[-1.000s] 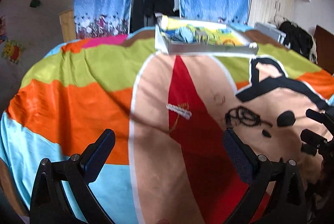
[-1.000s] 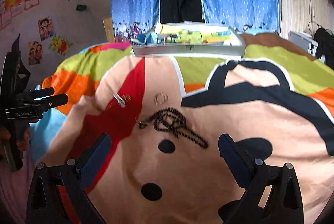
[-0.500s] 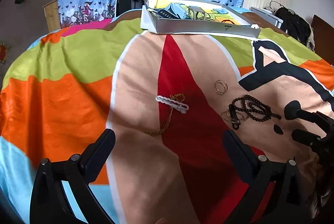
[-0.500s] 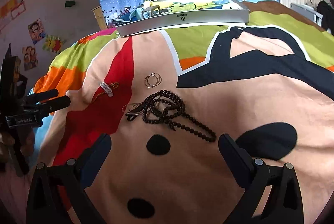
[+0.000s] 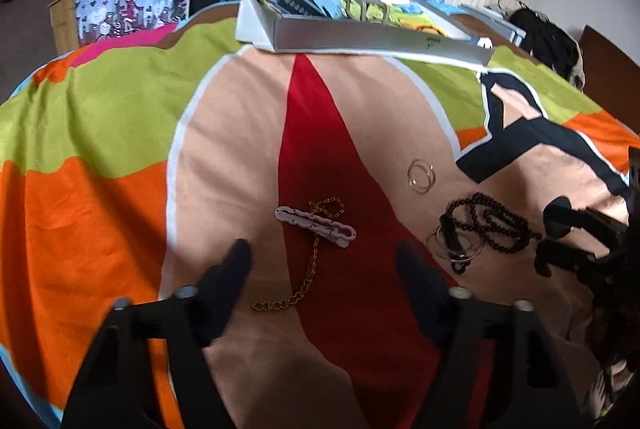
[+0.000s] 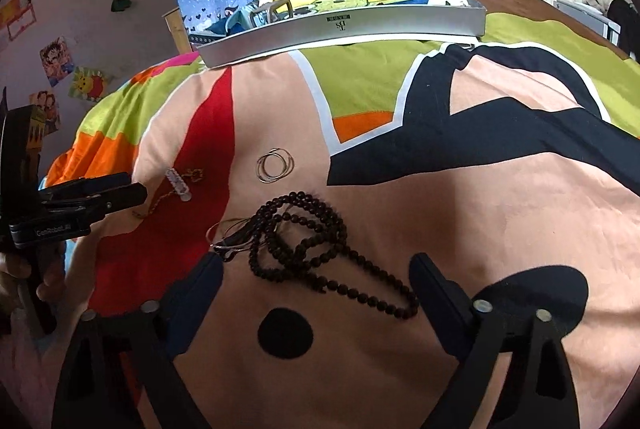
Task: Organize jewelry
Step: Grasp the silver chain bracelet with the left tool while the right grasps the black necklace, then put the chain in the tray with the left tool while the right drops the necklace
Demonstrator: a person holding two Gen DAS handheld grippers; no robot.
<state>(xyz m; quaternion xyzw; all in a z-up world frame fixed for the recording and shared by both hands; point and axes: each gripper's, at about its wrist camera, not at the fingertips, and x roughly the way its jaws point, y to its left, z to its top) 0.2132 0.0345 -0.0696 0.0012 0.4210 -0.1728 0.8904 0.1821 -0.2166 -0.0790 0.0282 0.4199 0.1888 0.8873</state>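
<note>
A bedroom, and a bed [image 5: 100,149] under a loud cartoon cover carries everything. Nearest me, my left tongs [image 5: 322,271] are released over the gold chain [image 5: 310,269] and white clip [image 5: 316,227]; my right tongs [image 6: 316,281] gape around the black beads [image 6: 304,249]. Farther, thin rings [image 6: 275,165] lie loose. Farthest, the tray [image 6: 340,27] waits. I judge this the first pickup: lower, clench, carry to the tray.
</note>
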